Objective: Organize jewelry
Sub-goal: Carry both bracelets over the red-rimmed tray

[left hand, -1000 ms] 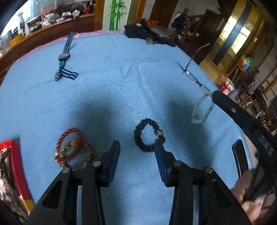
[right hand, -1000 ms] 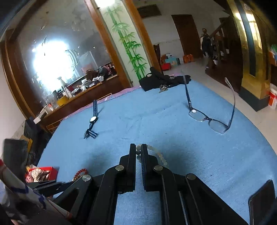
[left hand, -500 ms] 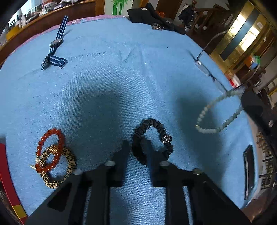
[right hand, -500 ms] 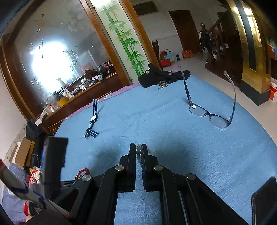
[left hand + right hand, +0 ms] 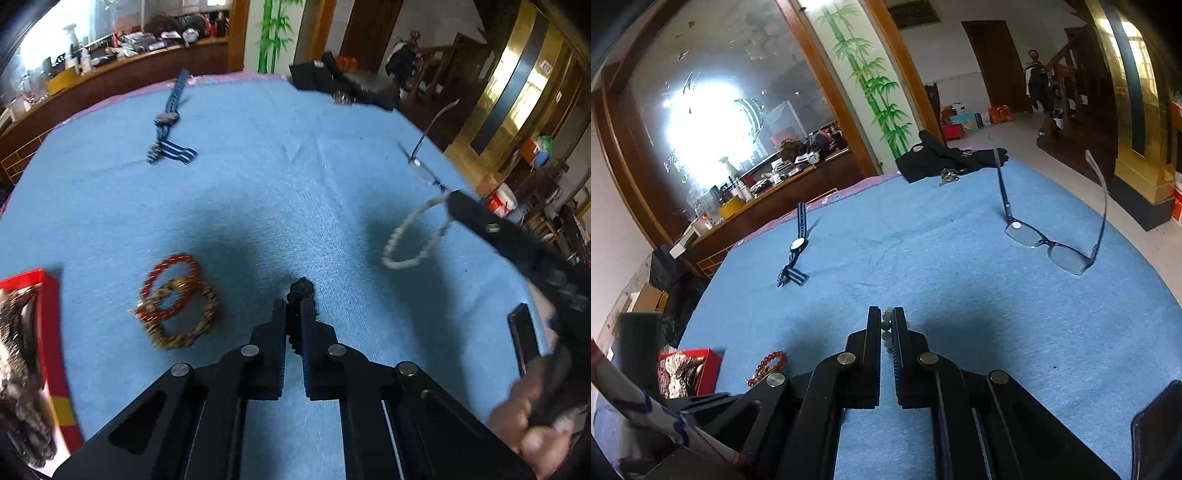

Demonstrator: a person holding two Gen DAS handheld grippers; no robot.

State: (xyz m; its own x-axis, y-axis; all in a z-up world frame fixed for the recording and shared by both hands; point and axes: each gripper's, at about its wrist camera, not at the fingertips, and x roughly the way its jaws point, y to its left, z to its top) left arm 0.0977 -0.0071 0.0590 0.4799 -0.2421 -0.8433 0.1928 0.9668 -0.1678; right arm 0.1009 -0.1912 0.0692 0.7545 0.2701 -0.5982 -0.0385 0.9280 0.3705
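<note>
My left gripper [image 5: 294,308] is shut on a black beaded bracelet [image 5: 302,288] and holds it above the blue cloth [image 5: 258,177]. My right gripper [image 5: 885,317] is shut on a pale green bead bracelet [image 5: 885,325]; in the left wrist view that bracelet [image 5: 410,240] hangs from its tip at the right. A red bead bracelet [image 5: 173,273] and a gold-brown one [image 5: 184,317] lie together on the cloth to the left. A red jewelry box [image 5: 33,339] holding jewelry sits at the far left; it also shows in the right wrist view [image 5: 690,369].
A blue striped watch [image 5: 168,122] lies at the back left. Glasses [image 5: 1052,247] stand at the right. A black garment with keys [image 5: 945,158] lies at the far edge. A dark phone [image 5: 524,339] lies at the near right edge.
My left gripper has shut on the black bracelet and lifted it off the cloth. My right gripper stays shut with the pale bracelet hanging from it.
</note>
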